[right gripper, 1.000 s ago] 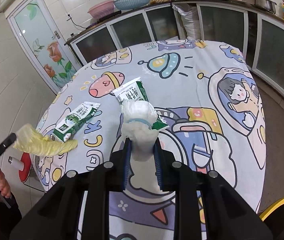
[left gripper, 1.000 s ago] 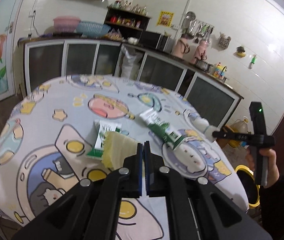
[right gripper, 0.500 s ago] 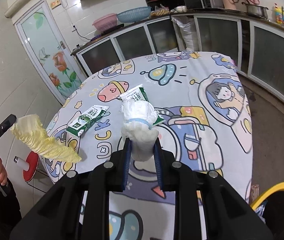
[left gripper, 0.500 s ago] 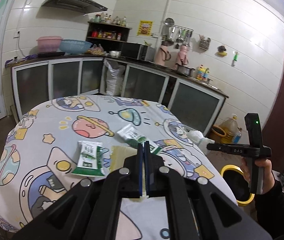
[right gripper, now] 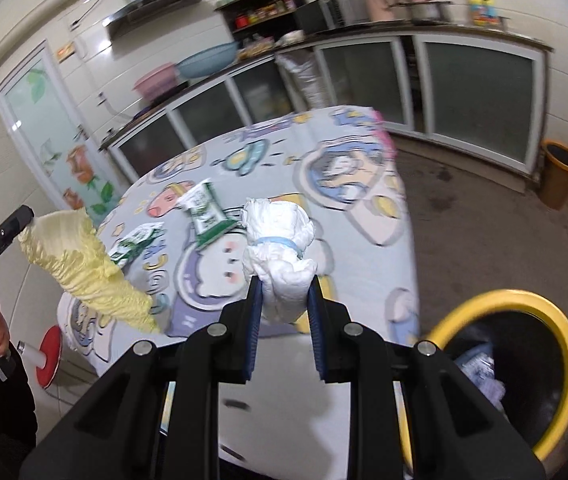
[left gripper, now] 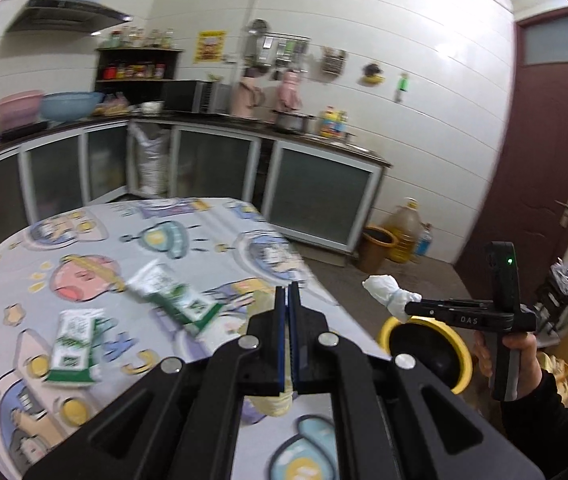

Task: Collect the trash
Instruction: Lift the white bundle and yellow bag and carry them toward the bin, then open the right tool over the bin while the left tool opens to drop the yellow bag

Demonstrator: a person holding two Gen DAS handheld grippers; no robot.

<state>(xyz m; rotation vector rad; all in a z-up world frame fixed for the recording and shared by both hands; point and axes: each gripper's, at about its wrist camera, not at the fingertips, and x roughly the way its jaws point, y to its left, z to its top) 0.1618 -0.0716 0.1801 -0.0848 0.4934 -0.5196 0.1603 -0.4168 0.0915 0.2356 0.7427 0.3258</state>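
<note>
Trash: two pieces in hand, two on the surface

Trash is half gathered, by my reading. The right gripper (right gripper: pixel 282 304) has its jaws closed on a white wad (right gripper: pixel 280 248), close by the yellow-rimmed bin (right gripper: pixel 555 364). The left gripper (left gripper: pixel 287 332) has its jaws pressed nearly together on a yellow leaf (right gripper: pixel 84 264), over the surface (left gripper: pixel 204 240) edge. Two green-and-white packets (left gripper: pixel 76 344) (left gripper: pixel 172 296) lie apart on the cloth, not yet collected. Neither held piece is in the bin.
</note>
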